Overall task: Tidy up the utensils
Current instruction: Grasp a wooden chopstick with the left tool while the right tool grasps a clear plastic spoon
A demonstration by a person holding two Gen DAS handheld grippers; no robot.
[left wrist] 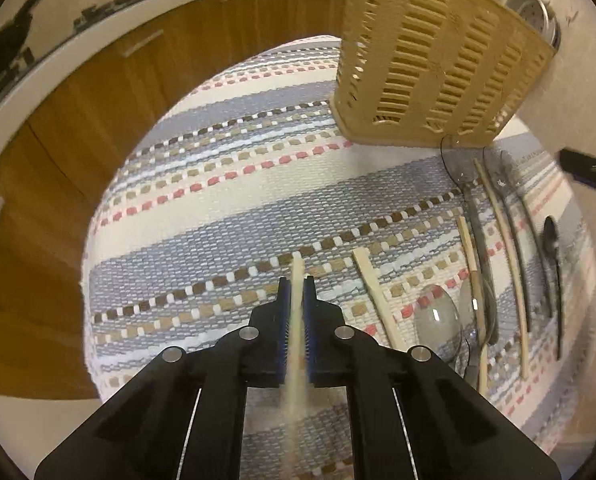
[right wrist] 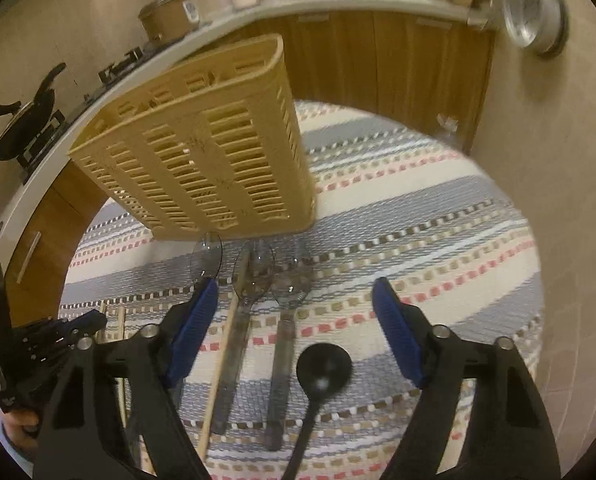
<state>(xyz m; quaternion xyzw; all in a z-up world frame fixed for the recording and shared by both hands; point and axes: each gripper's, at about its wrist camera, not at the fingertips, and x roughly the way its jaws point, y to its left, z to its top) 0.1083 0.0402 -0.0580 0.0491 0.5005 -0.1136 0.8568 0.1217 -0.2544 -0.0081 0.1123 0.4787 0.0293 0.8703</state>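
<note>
The left gripper [left wrist: 297, 280] clamps a chopstick [left wrist: 297, 320] above the rug [left wrist: 218, 200], with the basket [left wrist: 430, 60] ahead and to the right. Keep the stick upright for the drop. The right gripper [right wrist: 296, 300] gapes, empty, over the black spoon [right wrist: 324, 368]; centre it before squeezing.

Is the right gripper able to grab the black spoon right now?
Probably yes. The right gripper is open, the black spoon lies on the mat between its fingers, and nothing covers it.
</note>
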